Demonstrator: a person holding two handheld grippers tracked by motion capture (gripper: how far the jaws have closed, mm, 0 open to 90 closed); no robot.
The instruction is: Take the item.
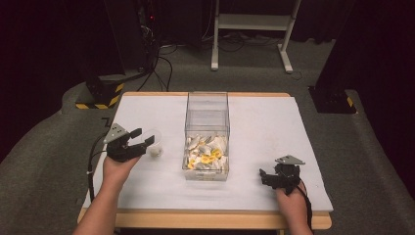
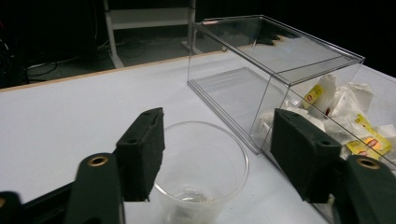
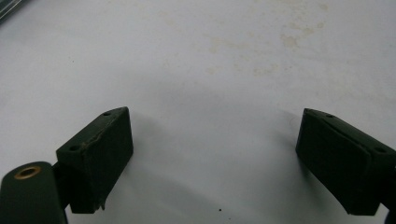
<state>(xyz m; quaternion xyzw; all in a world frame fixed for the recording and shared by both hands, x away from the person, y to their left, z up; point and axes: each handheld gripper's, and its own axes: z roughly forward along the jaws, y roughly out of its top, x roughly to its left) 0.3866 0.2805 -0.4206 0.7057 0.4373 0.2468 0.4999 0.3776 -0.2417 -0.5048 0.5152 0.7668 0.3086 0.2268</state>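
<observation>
A clear plastic cup (image 1: 153, 145) stands on the white table (image 1: 264, 122), left of a clear box (image 1: 207, 110). Something pale lies at the cup's bottom (image 2: 191, 198); I cannot tell what. My left gripper (image 1: 145, 137) is open around the cup (image 2: 201, 163). Its left pad (image 2: 142, 151) sits at the cup's rim and the right pad (image 2: 303, 156) stands well clear of it. The box (image 2: 280, 51) holds several white and yellow tea bags (image 1: 205, 152) at its near end (image 2: 357, 114). My right gripper (image 1: 267, 177) rests open near the front right, with bare table between its pads (image 3: 215, 158).
The box stands mid-table, long side running away from me, its far half bare. A white metal frame (image 1: 252, 22) and cables (image 1: 161, 63) lie on the floor beyond the table. Faint stains (image 3: 289, 39) mark the table surface ahead of the right gripper.
</observation>
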